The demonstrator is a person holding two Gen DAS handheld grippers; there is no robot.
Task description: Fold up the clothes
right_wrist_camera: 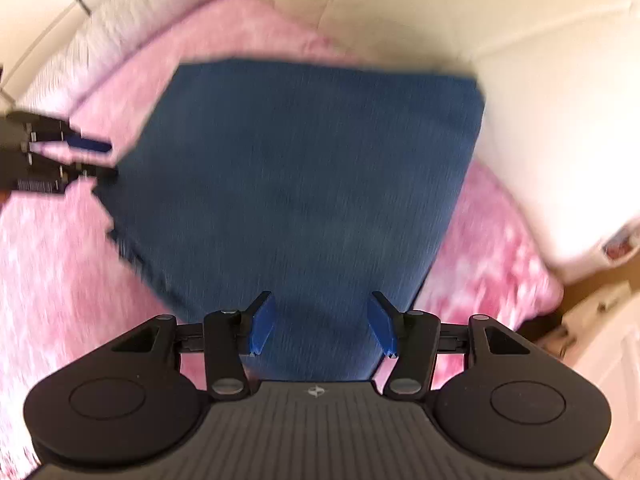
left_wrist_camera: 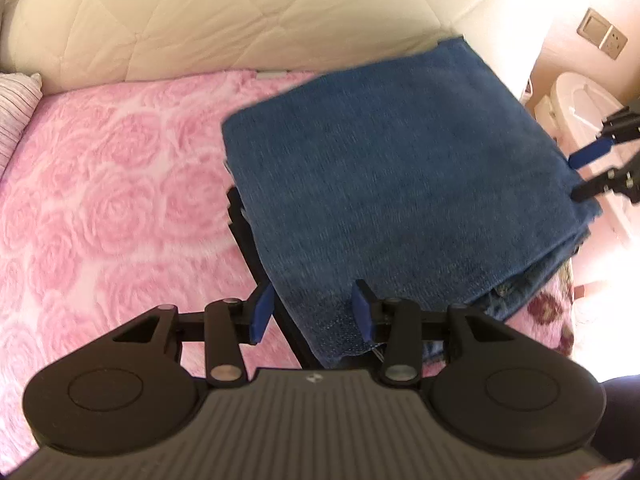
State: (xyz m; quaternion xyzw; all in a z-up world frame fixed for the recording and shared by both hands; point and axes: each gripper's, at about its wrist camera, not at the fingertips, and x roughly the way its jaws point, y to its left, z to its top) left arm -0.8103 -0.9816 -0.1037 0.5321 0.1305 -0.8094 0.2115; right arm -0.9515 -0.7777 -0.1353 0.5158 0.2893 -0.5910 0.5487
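Note:
A folded blue denim garment lies on a pink rose-pattern blanket; it also shows in the right wrist view, blurred. My left gripper is open, its blue pads on either side of the garment's near corner. My right gripper is open just over the garment's near edge. The right gripper also shows in the left wrist view at the garment's right edge, open. The left gripper also shows in the right wrist view at the garment's left edge.
A cream quilted duvet lies behind the blanket. A striped pillow is at the far left. The bed's edge is at the right, with a white fixture and a wall socket beyond.

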